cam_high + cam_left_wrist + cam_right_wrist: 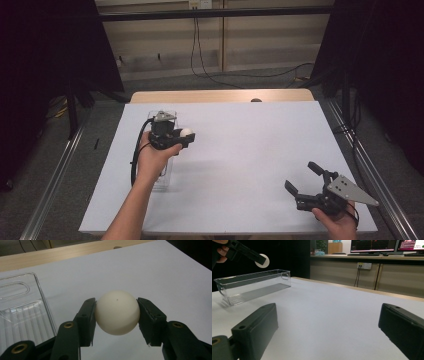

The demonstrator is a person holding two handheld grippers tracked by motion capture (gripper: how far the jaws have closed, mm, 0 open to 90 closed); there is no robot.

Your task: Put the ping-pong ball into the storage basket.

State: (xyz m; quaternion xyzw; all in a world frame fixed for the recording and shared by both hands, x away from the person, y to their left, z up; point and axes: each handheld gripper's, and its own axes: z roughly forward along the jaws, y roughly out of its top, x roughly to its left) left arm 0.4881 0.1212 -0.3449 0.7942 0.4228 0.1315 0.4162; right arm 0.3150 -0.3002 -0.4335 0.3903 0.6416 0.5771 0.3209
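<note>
A white ball point(117, 312) is clamped between the two jaws of my left gripper point(116, 315), which is shut on it. In the high view this left gripper point(186, 134) hovers over the left part of the table, holding the ball point(186, 132) just right of a clear plastic bin point(167, 176). The bin point(20, 307) lies to the left of the ball in the left gripper view. My right gripper point(303, 177) rests near the table's front right, jaws wide apart and empty. From the right gripper view the bin point(254, 286) and the ball point(262, 260) appear far left.
The white table sheet point(250, 155) spreads between the two hands, with a wooden edge point(220, 96) at the back. Cables point(210, 70) run along the floor behind. Dark curtains stand at both sides; metal rails point(360, 165) flank the table.
</note>
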